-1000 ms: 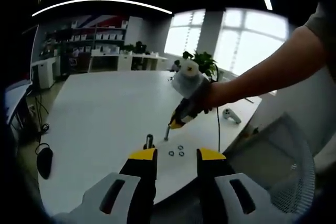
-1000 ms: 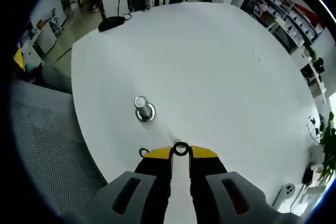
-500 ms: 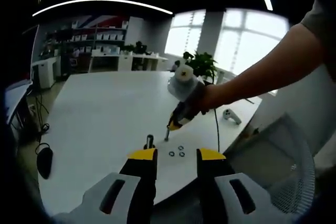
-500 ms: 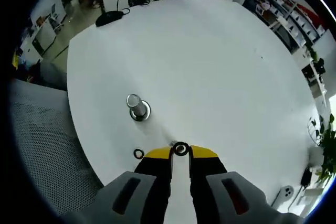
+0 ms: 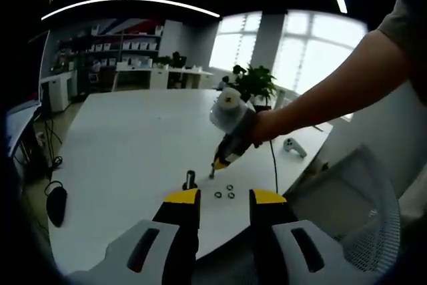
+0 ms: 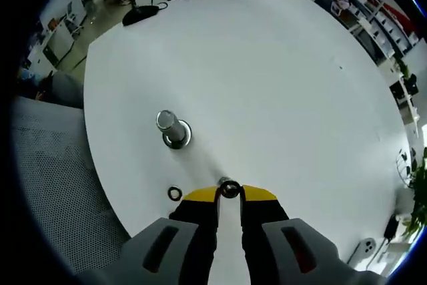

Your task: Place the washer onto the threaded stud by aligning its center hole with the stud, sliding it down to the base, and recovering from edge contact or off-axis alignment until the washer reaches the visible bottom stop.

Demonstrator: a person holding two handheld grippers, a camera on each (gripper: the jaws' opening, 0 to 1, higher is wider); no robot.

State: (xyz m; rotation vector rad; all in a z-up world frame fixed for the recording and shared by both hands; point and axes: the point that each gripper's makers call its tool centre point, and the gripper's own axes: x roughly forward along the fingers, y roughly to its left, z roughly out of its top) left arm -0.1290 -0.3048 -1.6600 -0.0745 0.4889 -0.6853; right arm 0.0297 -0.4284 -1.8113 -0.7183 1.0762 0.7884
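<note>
A washer (image 6: 229, 189) is pinched in the right gripper (image 6: 229, 193), above the table (image 6: 280, 91); the left gripper (image 5: 225, 197) is held spread; the stud (image 6: 171, 128) is bare, so alignment and sliding remain.

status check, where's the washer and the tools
Right tool shut on washer, above table. Stud bare, off to the side. Left tool open, idle. Nothing blocking.

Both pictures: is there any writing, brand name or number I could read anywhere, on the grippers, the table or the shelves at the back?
None can be read.
The shelves hold boxes too small and blurred to show any label.
The white table, the stud and the washer in the right gripper carry no visible marks.
</note>
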